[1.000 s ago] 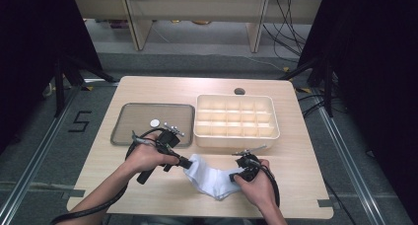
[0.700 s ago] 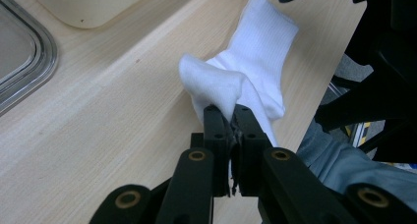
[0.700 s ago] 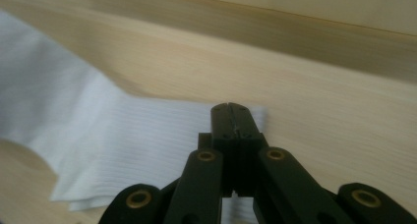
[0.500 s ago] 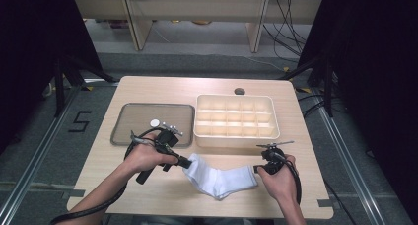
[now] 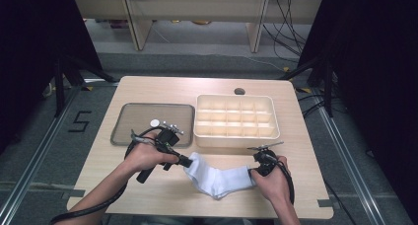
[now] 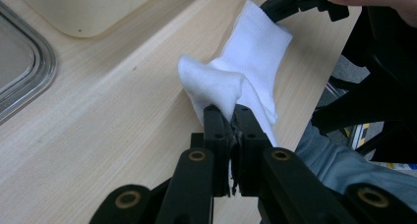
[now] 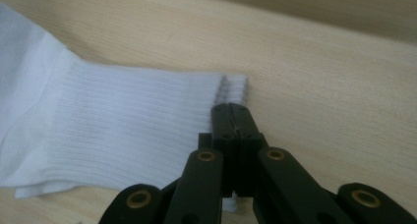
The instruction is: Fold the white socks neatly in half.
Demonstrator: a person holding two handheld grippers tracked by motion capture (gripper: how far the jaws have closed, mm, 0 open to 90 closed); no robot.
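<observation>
White sock (image 5: 219, 179) stretched on table (image 5: 148, 195), apparently pinched by both hand-held grippers.

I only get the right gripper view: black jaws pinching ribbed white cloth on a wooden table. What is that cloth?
Observer: A white sock, stretched out on the table between two hand-held grippers.
Operator: So something holds the other end too?
Observer: Yes, the left gripper has its jaws shut on the sock's foot end; the right gripper clamps the ribbed cuff.
Operator: Anything else on the table?
Observer: A cream compartment box stands beyond the sock, with a shallow grey tray to its left.
</observation>
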